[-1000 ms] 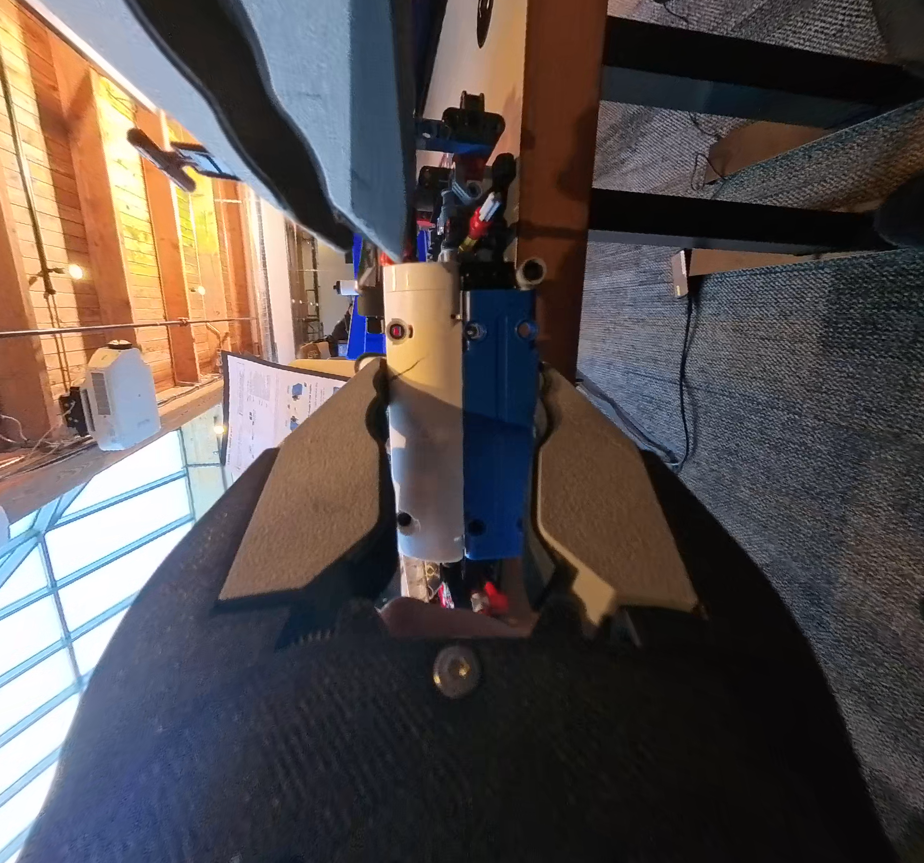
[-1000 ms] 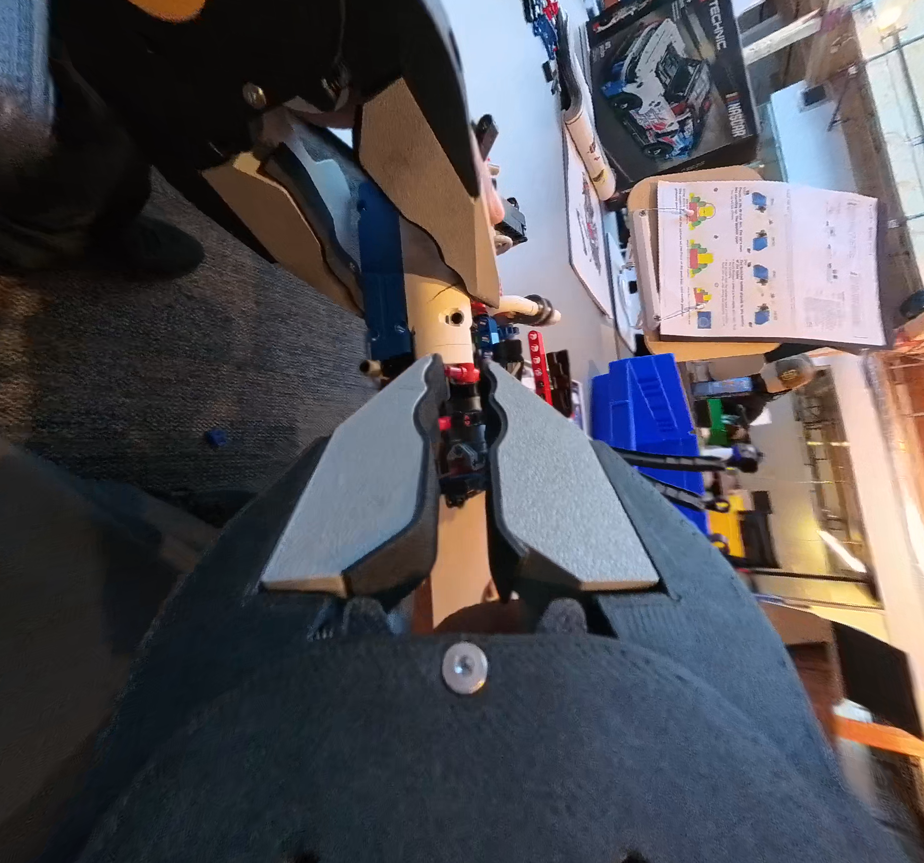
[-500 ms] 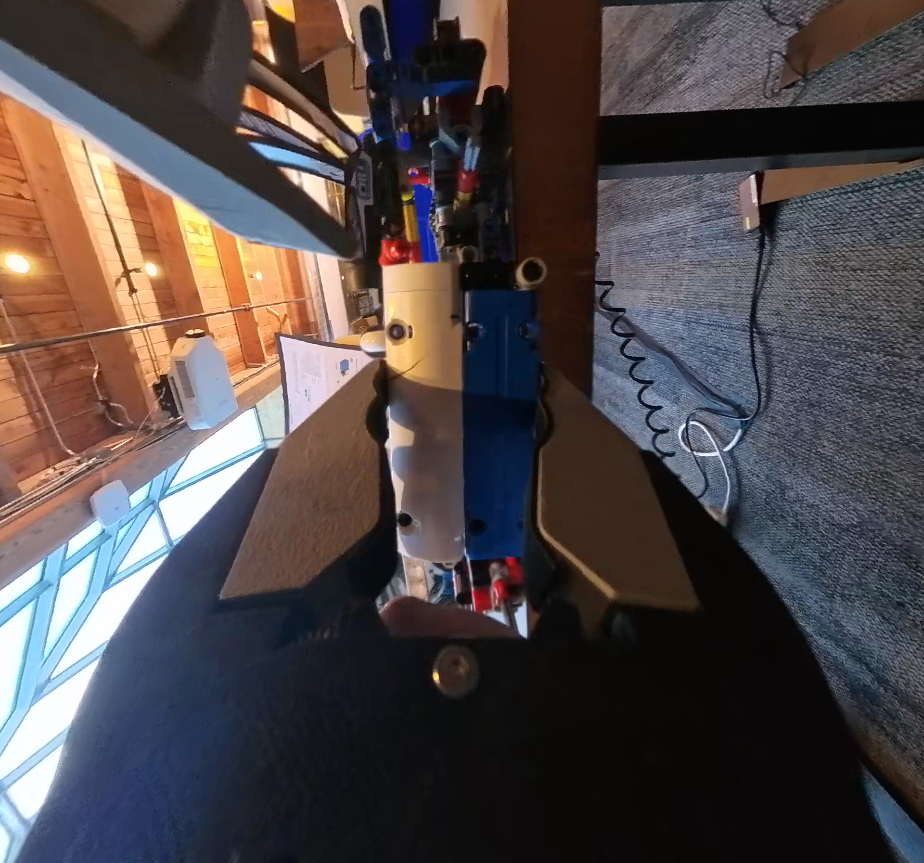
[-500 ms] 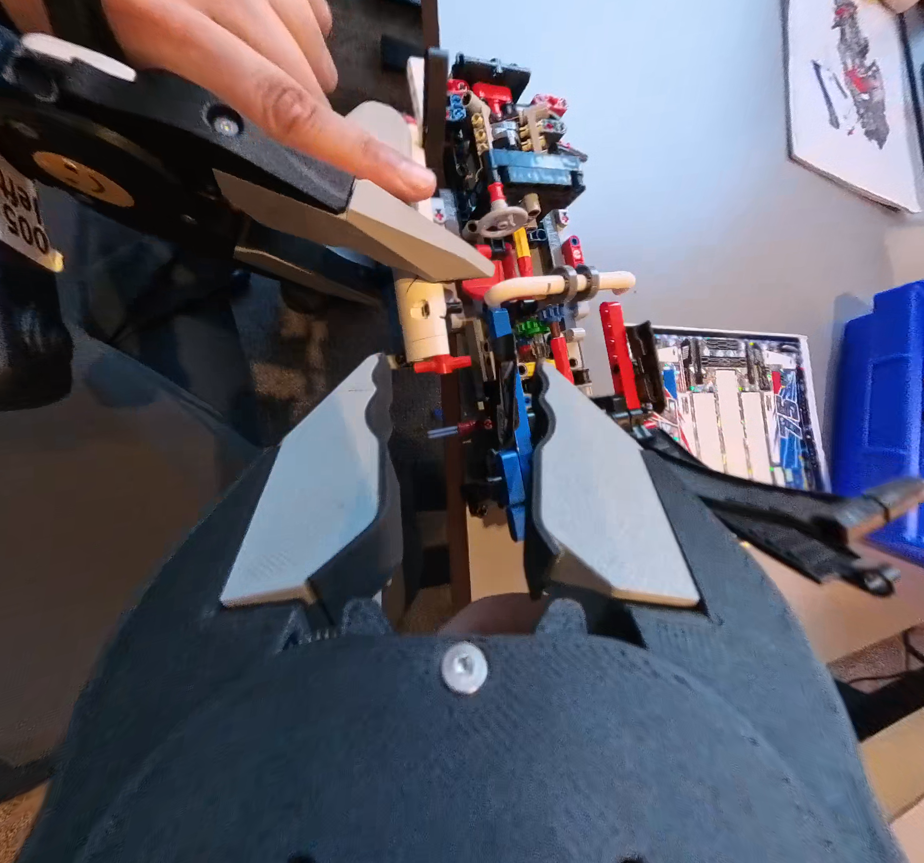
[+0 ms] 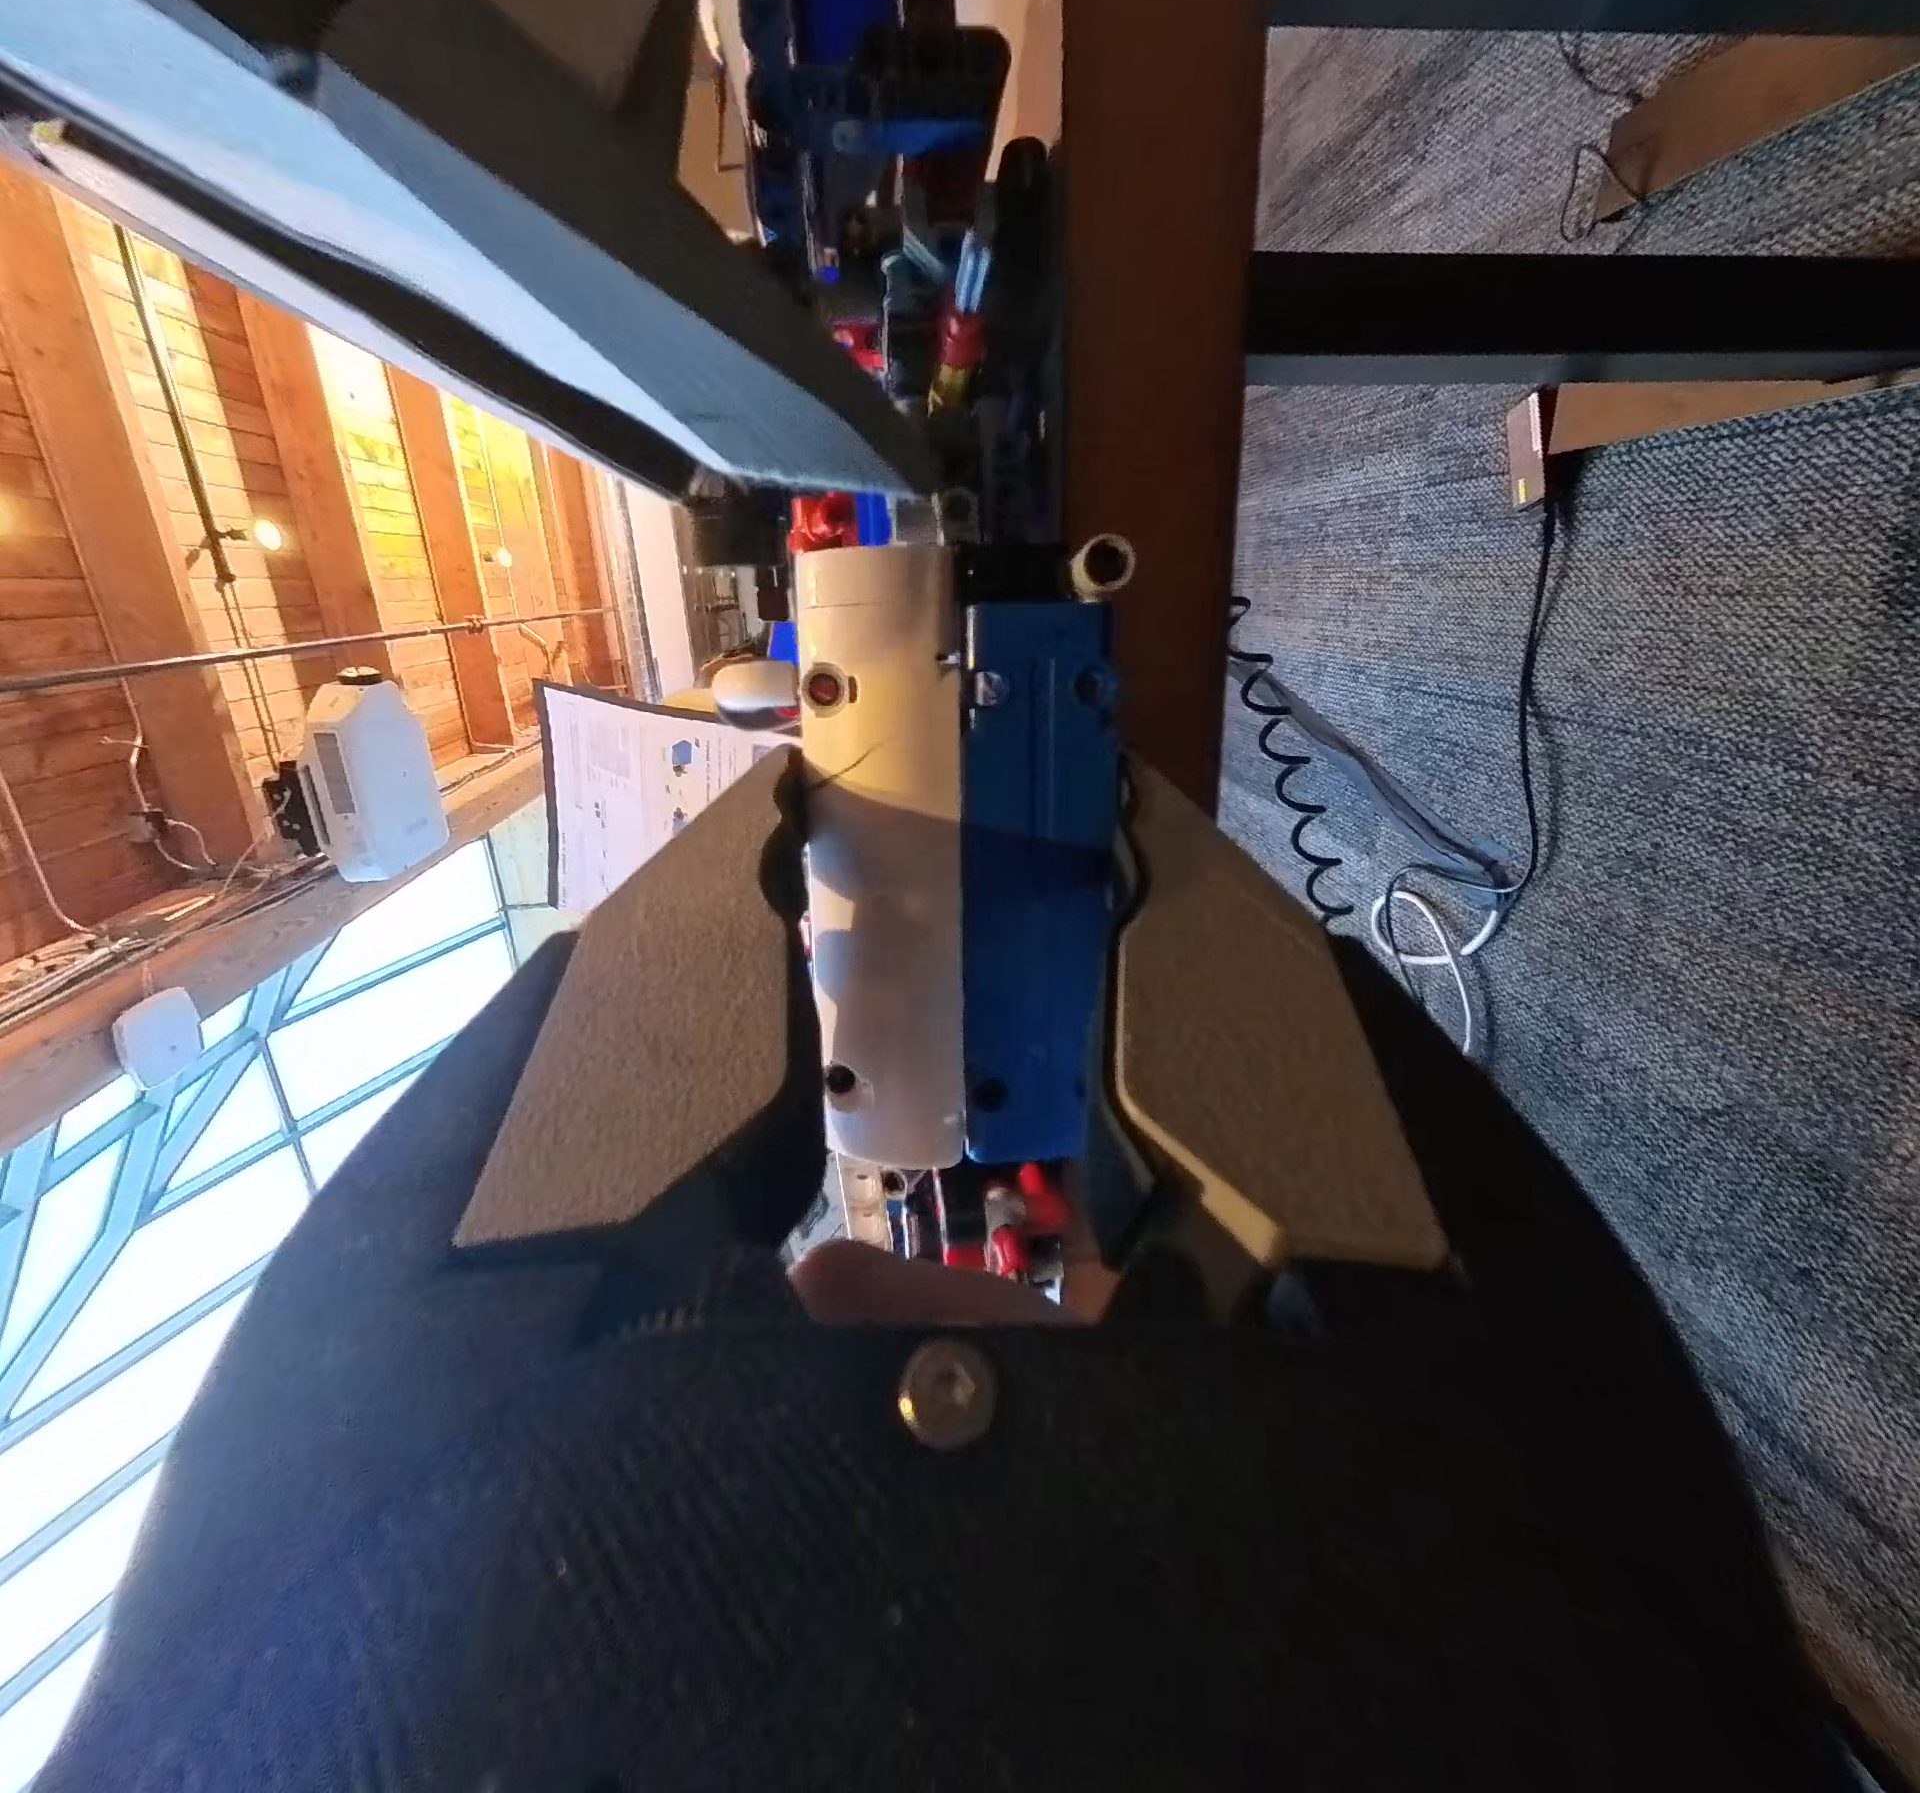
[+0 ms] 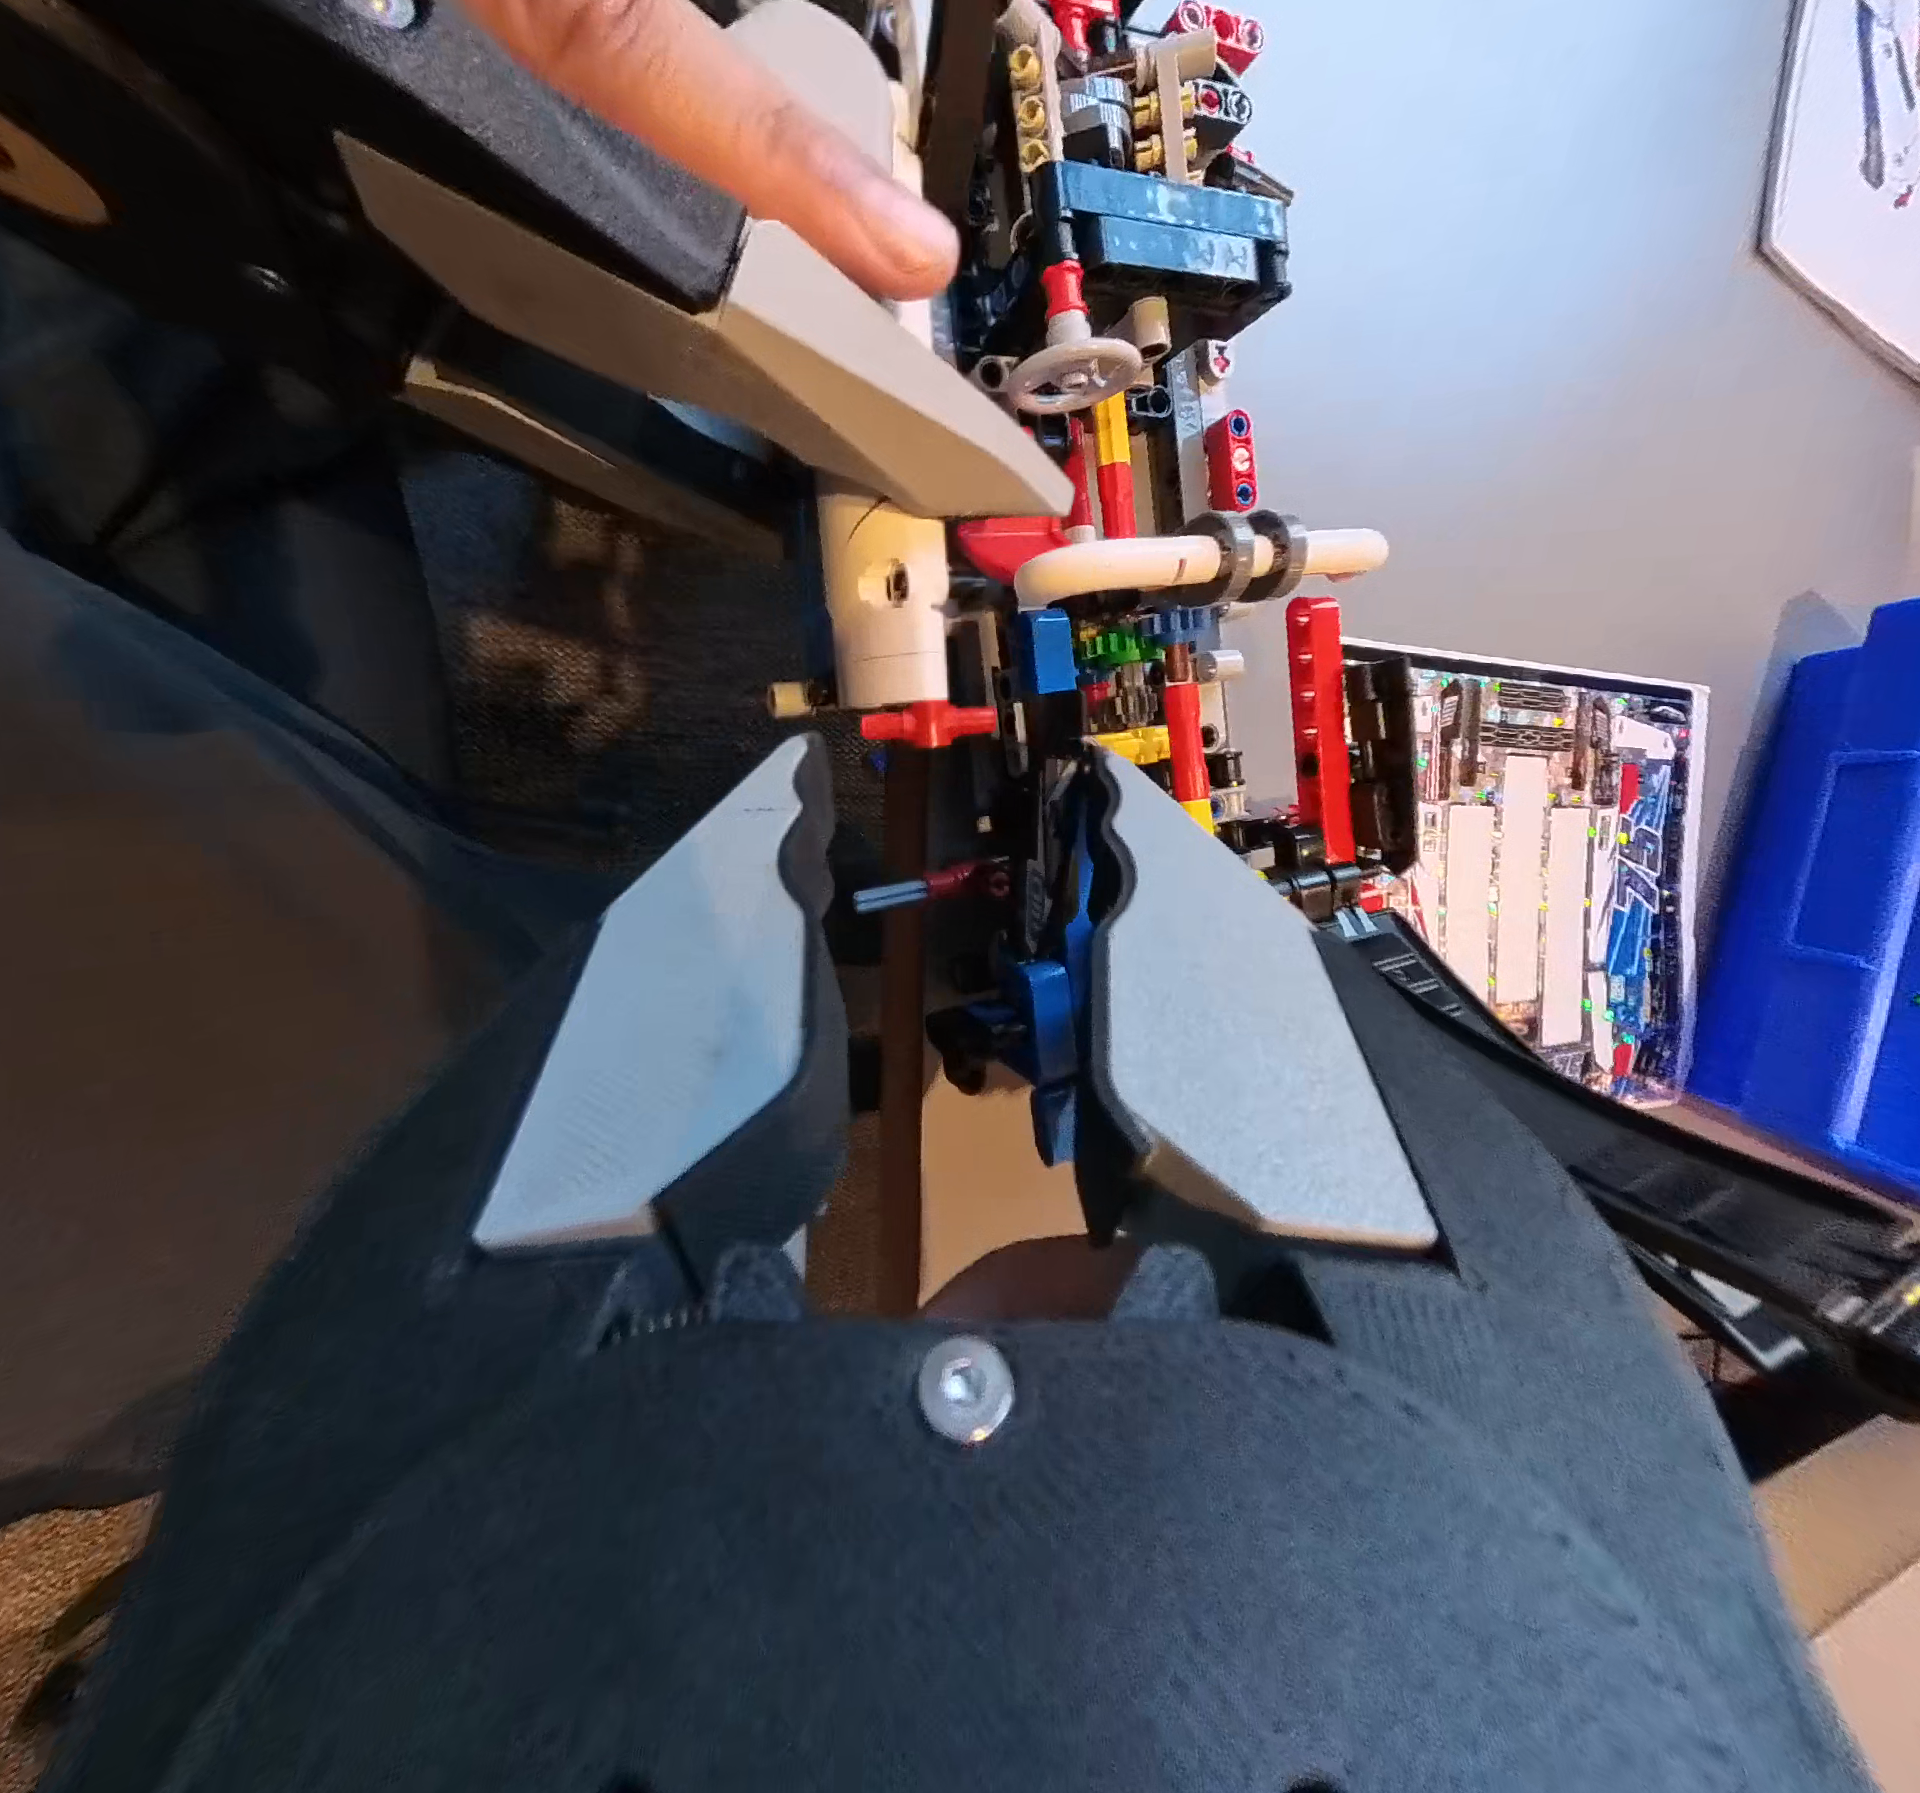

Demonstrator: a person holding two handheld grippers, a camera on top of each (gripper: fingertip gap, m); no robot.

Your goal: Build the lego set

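A partly built Lego vehicle (image 6: 1143,226) with black, red, yellow and blue parts is held on its side against the table's brown edge (image 5: 1143,289). My left gripper (image 5: 961,777) is shut on its white panel (image 5: 883,860) and blue panel (image 5: 1039,860). It also shows in the right wrist view, its pale finger (image 6: 831,372) lying on the model under a person's hand (image 6: 727,81). My right gripper (image 6: 951,761) is open around the model's lower end. Its right finger (image 6: 1226,995) lies next to a blue part (image 6: 1049,1026). Its dark finger (image 5: 468,268) crosses the left wrist view.
A sticker sheet (image 6: 1538,870) and a blue bin (image 6: 1829,964) lie on the white table (image 6: 1558,289) beyond the model. An instruction booklet (image 5: 623,808) stands behind. Cables (image 5: 1434,912) lie on grey carpet (image 5: 1662,1120) below the table. The gap from one gripper's tips to the other's is roughly 5 cm.
My right gripper has opened from its grip on the model's end and has moved closer along the model. My left gripper has kept its hold on the white and blue panels.
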